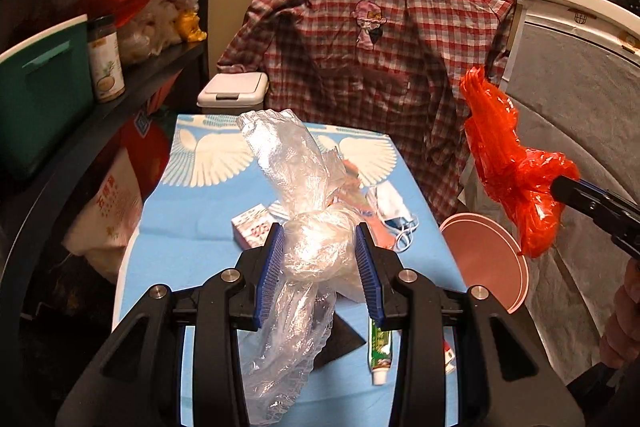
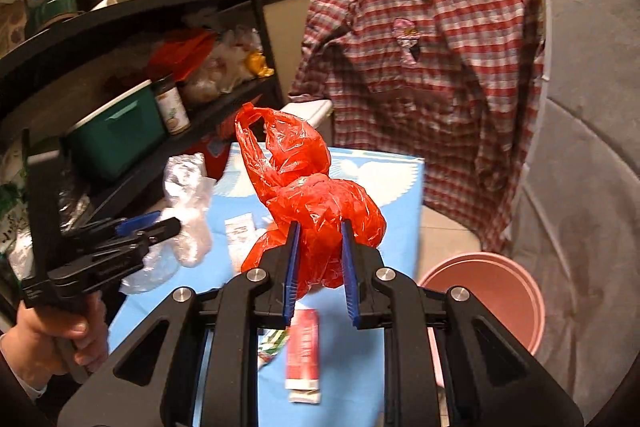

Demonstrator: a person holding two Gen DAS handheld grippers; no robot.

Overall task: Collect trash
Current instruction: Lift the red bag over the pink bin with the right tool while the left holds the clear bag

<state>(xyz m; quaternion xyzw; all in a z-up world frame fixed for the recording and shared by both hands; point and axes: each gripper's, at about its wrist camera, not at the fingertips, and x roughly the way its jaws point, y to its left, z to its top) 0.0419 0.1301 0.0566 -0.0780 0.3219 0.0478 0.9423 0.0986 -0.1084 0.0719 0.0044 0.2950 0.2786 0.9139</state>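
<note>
The left tongs (image 1: 320,247) are pinching a clear plastic bag (image 1: 308,243) by its knotted middle. The bag hangs in the air, with one crinkly end sticking up past the tips and the other dangling down toward the handles. The right tongs (image 2: 318,255) are pressed on a red plastic bag (image 2: 316,203), and it bunches up above the tips with a loop handle on top. Both bags are lifted clear of the blue surface (image 1: 192,203).

Under the left tongs lie a small box (image 1: 256,227), a face mask (image 1: 396,215) and a green tube (image 1: 380,351). Under the right tongs lies a red tube (image 2: 303,351).

A pink bucket (image 2: 516,291) sits down past the right tongs, beside the surface. It looks like the place for the trash. To do this well, keep both grips tight, carry each bag right over the bucket, and only let go when the dangling ends are over its mouth.
</note>
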